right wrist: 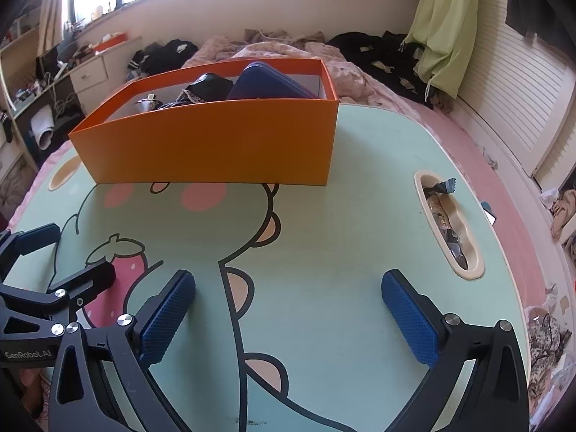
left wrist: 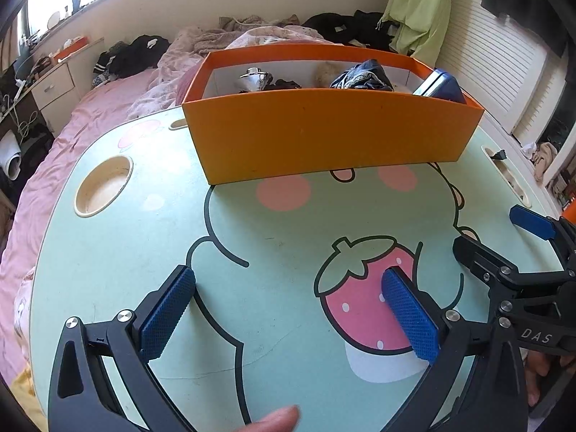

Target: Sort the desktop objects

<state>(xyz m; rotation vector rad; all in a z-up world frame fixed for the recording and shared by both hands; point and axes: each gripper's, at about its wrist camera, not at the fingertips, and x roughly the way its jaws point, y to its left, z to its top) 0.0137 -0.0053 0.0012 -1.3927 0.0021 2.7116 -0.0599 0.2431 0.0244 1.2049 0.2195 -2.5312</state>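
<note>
Cardboard, smooth and matte orange, forms the rectangular box [left wrist: 324,133] at the far side of the table [left wrist: 108,270], whose glossy mint-green top carries a printed cartoon with a pink strawberry [left wrist: 363,288]. Inside the box lie the sorted things: a shiny silver metal piece [left wrist: 253,79], dark crumpled cloth [left wrist: 363,75] and a hard, rounded blue case [right wrist: 266,82] leaning against the right wall. The near wall hides their lower parts, so what else lies there cannot be made out. The left gripper [left wrist: 288,309] stands spread wide over the bare tabletop with nothing between its blue, cross-hatched rubber pads [left wrist: 165,313]. The right gripper [right wrist: 288,309] is likewise spread and empty. A round recess [left wrist: 102,185] and a long oval tray slot [right wrist: 471,266] are sunk into the table; the slot holds small wrappers, too blurred to identify. A fingertip [left wrist: 277,419] is cut off at the bottom edge.
</note>
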